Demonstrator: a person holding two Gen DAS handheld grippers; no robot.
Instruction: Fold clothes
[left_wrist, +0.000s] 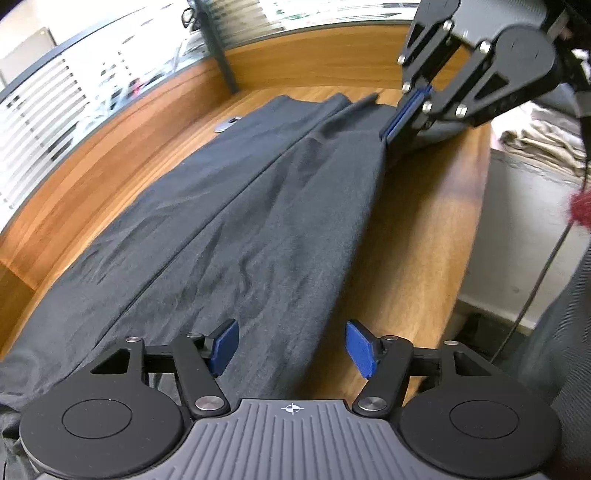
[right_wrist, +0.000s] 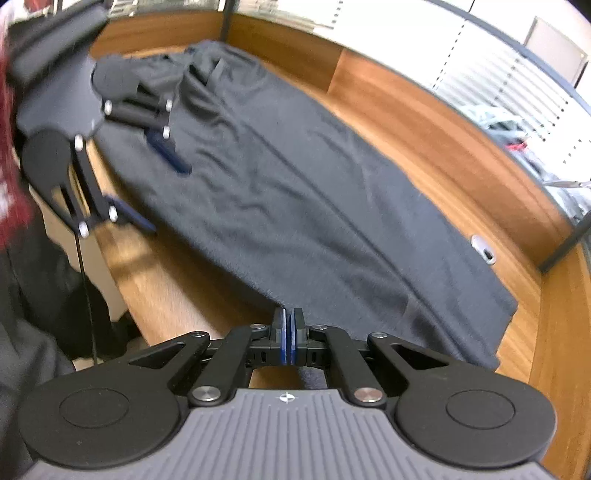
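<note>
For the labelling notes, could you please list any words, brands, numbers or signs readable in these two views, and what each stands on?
No words, brands or numbers can be read in either view.
Crosshair sign, no letters: on the grey ribbed body of the left gripper.
The same crosshair sign: on the body of the right gripper.
White marks on the red sleeve: too blurred to read.
The dark garment shows no label or print.

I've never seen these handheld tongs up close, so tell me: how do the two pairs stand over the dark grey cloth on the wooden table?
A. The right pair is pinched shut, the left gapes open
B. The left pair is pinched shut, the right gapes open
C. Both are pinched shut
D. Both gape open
A: the right tongs have their blue pads pressed together at the edge of the dark grey cloth, while the left tongs stand apart above it.
</note>
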